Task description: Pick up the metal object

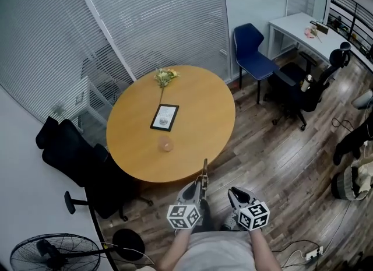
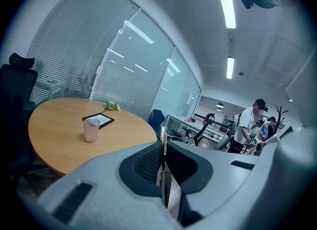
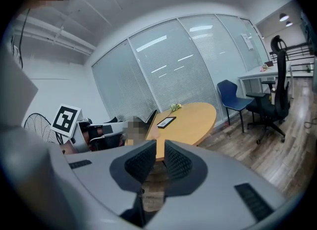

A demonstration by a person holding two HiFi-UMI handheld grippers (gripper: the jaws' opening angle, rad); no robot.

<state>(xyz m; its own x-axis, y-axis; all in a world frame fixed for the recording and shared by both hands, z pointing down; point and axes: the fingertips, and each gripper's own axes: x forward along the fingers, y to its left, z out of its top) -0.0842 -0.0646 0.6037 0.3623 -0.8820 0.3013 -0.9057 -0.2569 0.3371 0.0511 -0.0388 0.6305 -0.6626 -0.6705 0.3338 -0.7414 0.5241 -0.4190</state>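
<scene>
A thin, flat metal object point(image 1: 204, 172) sticks up from my left gripper point(image 1: 198, 188), just off the near edge of the round wooden table point(image 1: 198, 130). In the left gripper view the two pads are pressed together on this metal strip point(image 2: 162, 134), and the left gripper point(image 2: 162, 150) is shut on it. My right gripper point(image 1: 234, 194) hangs beside it over the wood floor. Its pads stand a little apart in the right gripper view, with nothing between them, so the right gripper point(image 3: 159, 151) is open.
On the table lie a dark-framed tablet point(image 1: 165, 117), a pale pink cup point(image 1: 166, 143) and a small flower point(image 1: 164, 77). Black chairs point(image 1: 76, 159) and a fan point(image 1: 55, 252) stand at the left, a blue chair point(image 1: 253, 51) and a white desk point(image 1: 309, 31) at the back right. A person point(image 2: 246, 125) stands far off.
</scene>
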